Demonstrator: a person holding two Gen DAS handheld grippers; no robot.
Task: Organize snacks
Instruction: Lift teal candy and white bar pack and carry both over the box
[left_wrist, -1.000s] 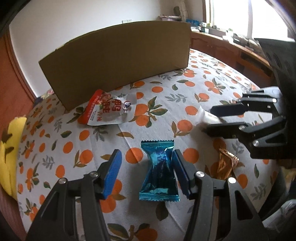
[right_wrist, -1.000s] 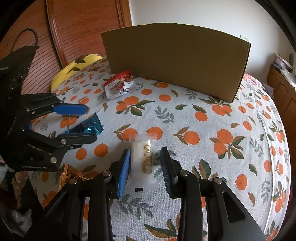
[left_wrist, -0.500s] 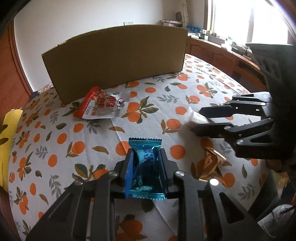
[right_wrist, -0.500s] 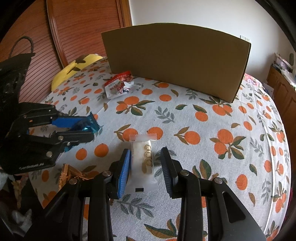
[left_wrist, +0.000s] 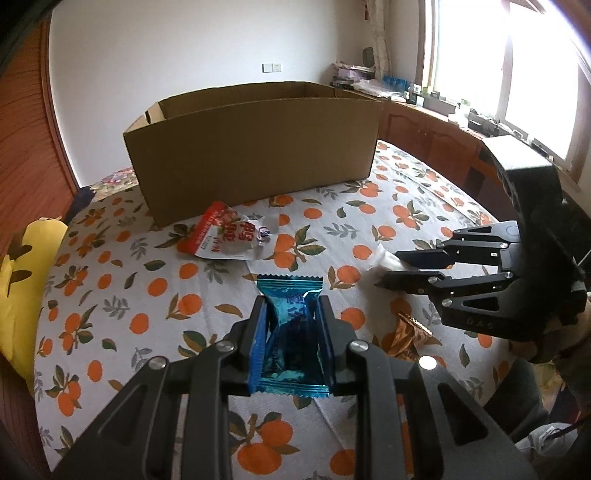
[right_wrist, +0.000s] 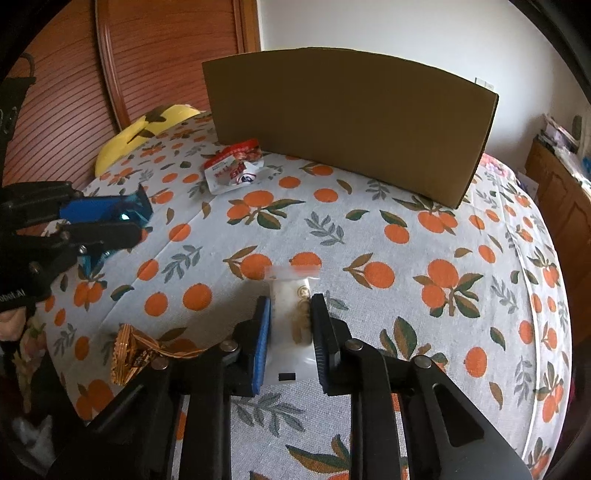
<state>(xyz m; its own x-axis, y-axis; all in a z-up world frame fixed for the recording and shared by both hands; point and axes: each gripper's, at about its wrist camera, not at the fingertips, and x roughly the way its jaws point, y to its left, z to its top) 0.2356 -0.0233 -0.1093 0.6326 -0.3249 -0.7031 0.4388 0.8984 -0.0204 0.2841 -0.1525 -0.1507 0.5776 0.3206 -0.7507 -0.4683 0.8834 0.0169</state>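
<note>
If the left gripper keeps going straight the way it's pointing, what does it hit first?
Probably the tablecloth just short of the red and white snack pouch; the cardboard box stands behind that. The left gripper already grips the blue candy packet. Depth is unclear.

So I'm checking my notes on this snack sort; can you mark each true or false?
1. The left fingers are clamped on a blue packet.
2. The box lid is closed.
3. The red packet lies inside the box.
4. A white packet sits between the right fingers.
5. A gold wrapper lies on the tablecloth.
1. True: the left gripper pinches the blue packet.
2. False: the box is open on top.
3. False: the red packet lies on the tablecloth, in front of the box.
4. True: the white packet sits in the closing right gripper.
5. True: gold wrapper.
</note>
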